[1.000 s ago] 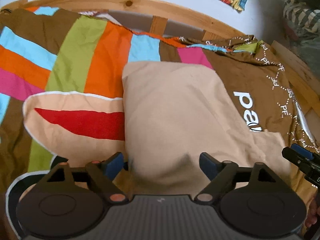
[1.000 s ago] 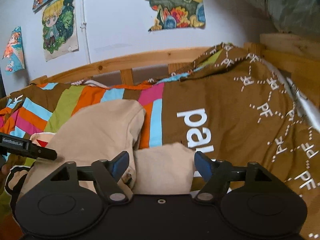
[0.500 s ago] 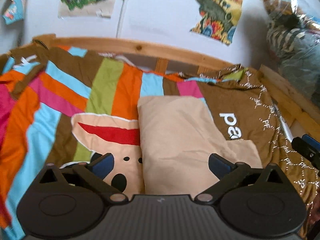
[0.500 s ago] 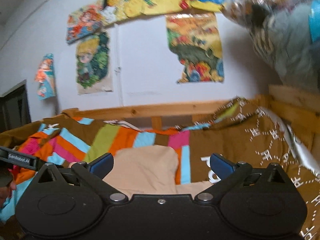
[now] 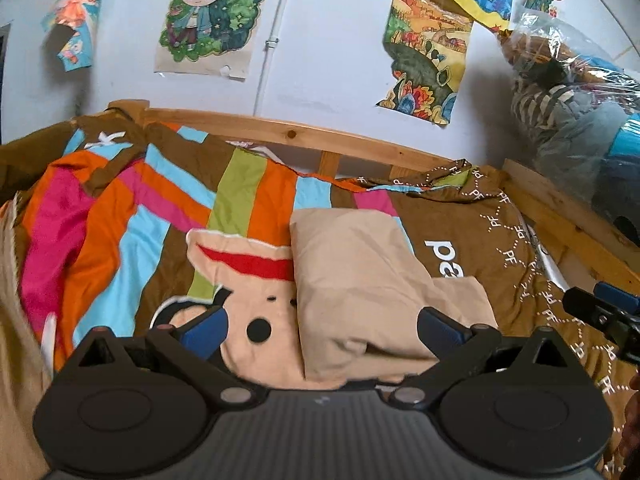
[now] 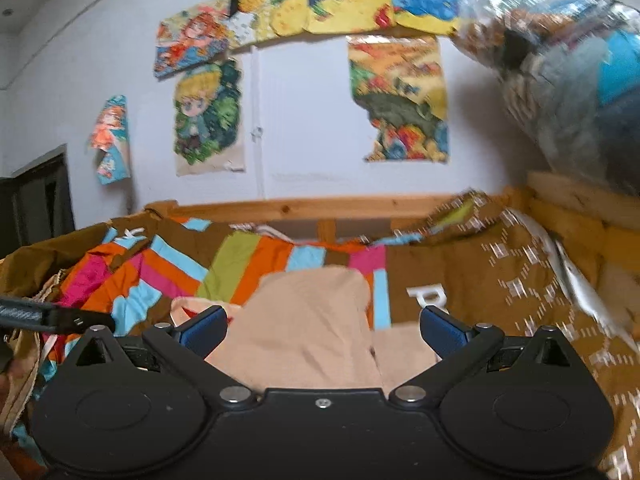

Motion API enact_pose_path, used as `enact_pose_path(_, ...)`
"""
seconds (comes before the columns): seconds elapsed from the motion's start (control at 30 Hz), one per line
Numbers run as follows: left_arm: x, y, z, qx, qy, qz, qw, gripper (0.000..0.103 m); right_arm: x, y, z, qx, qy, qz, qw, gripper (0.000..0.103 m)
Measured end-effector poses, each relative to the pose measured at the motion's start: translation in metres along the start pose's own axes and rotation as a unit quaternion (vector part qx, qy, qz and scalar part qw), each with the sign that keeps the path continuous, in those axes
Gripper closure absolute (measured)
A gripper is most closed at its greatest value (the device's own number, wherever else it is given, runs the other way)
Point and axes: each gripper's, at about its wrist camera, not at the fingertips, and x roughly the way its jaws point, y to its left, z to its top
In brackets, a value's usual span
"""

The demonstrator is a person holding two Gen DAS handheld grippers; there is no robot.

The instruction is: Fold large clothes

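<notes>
Straight ahead of my left tool [image 5: 322,326] I see the beige garment [image 5: 360,276], folded into a thick, roughly rectangular packet lying on the bed. Its far edge is neat and square; the near end is looser, with a smaller flap poking out toward the right finger. Both blue-padded fingers [image 5: 438,326] stand wide apart and hold nothing; the packet sits between and just beyond them. From my right tool [image 6: 322,330] the same beige garment [image 6: 312,320] shows ahead, slightly left of centre, and this tool is spread wide and empty too.

Under the garment lies a bedspread [image 5: 152,220] with orange, pink, blue and green stripes on brown, a cartoon face to the left of the fold and white lettering to its right. A wooden bed frame [image 5: 280,132] runs along the far side, and posters [image 5: 204,16] hang on the white wall beyond. Up to the right is a clear plastic bag [image 5: 572,92] stuffed with textiles. Nothing lies between either tool and the garment.

The right tool's tip [image 5: 600,310] enters the left view at the right edge, cut off by the frame. The garment's nearest edge is hidden behind the tool bodies. The right view is blurred, so the lettering and dotted pattern there are smeared. At the far left edge of the left view is some pale tan fabric [image 5: 16,320] I cannot identify.
</notes>
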Motion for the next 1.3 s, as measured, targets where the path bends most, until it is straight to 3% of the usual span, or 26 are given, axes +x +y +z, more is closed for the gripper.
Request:
enact_pose_path(0.3, -0.015, 0.009, -0.046, -0.011, 0.029, -0.003, 0.9995, 0.001, -0.023, -0.002, -0.04, 0.004, 0.047, -0.053, 0.997, 0.001)
enact_pose_path(1.3, -0.009, 0.011, -0.048, -0.003, 0.03, 0.007, 0.9995, 0.001, -0.019, 0.001, -0.042, 0.009, 0.06, -0.053, 0.997, 0.001)
